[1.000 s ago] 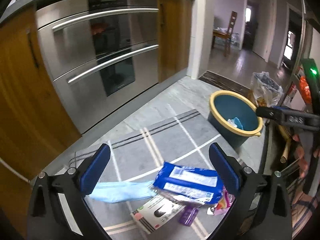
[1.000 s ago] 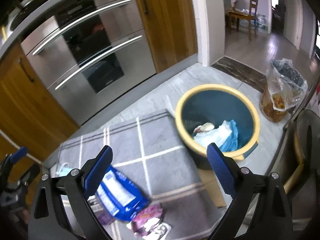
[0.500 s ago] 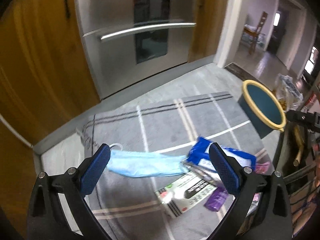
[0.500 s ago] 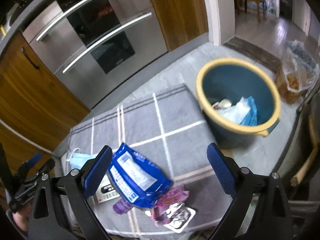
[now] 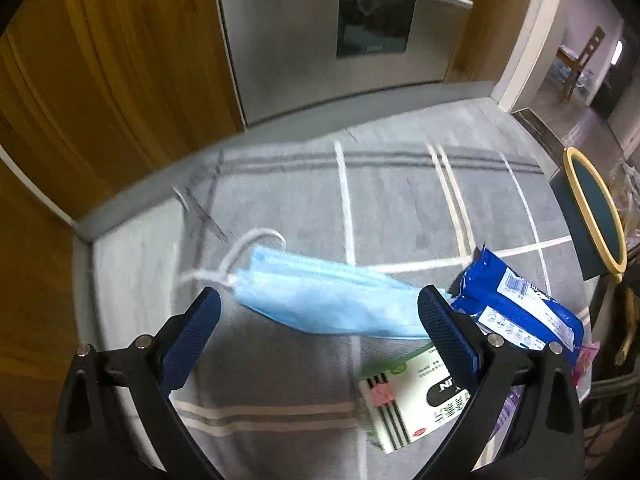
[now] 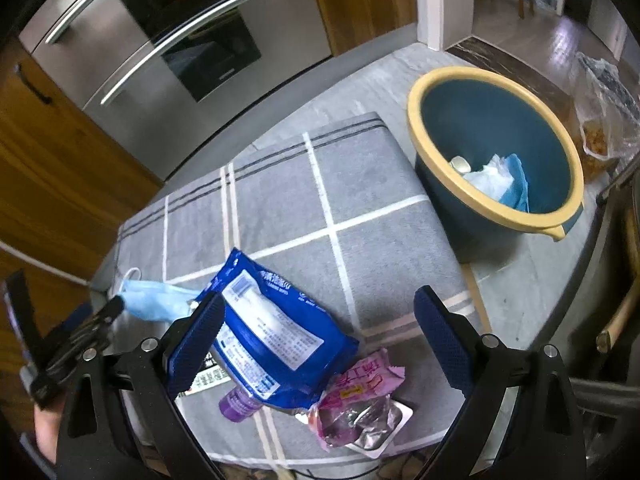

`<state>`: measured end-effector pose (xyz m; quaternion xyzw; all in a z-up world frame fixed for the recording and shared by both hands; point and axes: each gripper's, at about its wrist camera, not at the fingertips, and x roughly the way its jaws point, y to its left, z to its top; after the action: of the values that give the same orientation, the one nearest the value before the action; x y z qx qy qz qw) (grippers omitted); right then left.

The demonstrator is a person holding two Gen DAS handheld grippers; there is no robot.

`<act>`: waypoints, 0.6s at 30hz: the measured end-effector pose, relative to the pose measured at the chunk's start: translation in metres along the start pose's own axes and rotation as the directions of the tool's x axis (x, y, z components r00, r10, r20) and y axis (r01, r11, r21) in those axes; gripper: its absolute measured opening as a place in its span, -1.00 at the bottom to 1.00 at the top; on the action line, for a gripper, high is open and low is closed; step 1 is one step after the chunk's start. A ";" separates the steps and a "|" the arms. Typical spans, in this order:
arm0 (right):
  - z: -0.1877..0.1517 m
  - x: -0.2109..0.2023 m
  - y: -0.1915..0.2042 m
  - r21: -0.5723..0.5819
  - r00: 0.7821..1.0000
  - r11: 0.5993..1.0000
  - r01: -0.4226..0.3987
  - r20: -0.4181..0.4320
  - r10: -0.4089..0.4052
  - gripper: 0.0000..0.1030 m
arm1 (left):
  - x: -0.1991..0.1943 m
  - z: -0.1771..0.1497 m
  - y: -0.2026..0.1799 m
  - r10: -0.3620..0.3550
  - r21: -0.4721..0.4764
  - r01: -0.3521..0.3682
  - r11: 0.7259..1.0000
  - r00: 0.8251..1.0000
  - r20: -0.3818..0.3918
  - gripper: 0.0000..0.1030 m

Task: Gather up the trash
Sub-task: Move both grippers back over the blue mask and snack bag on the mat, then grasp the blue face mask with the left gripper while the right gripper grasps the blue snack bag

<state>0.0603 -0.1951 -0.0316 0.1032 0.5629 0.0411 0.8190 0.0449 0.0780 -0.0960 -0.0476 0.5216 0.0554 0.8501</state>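
Trash is only partly collected so far, judging by the layout. Some crumpled white and blue bits are already seen inside the teal bin with the yellow rim, which sits just off the grey checked mat. Still left on the mat: a light blue face mask, a blue wipes pack, a white and green box, a small purple item and a pink foil wrapper, all bunched together, well apart from the bin. Left tool is spread wide right over the mask, nothing pinched yet. Right tool is also spread, held above the wipes pack and wrapper. So roughly five pieces are left, and the mask looks like the next grab.
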 end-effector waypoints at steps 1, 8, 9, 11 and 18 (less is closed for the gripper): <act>0.000 0.000 0.001 -0.006 1.000 1.000 0.002 -0.002 -0.002 0.84 | 0.005 -0.001 -0.001 -0.007 -0.011 0.007 1.000 1.000 -0.011 0.89; 0.000 0.006 0.000 -0.028 1.000 0.999 0.023 -0.021 -0.023 0.84 | 0.029 0.000 -0.012 0.049 0.036 -0.047 0.998 0.998 -0.047 0.89; 0.000 0.007 0.000 -0.033 0.999 0.999 0.028 -0.024 -0.028 0.84 | 0.032 0.000 -0.013 0.052 0.037 -0.050 0.998 0.997 -0.053 0.89; -0.001 0.010 0.000 -0.035 0.999 0.999 0.026 -0.031 -0.027 0.84 | 0.038 0.001 -0.014 0.051 0.031 -0.049 0.998 0.997 -0.062 0.89; 0.000 0.007 0.006 -0.046 1.000 0.999 -0.009 -0.026 0.008 0.84 | 0.055 0.005 -0.012 0.074 0.003 -0.074 0.997 0.993 -0.089 0.88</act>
<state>0.0632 -0.1883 -0.0368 0.0863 0.5719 0.0590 0.8136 0.0757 0.0690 -0.1427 -0.0308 0.5602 0.0849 0.8234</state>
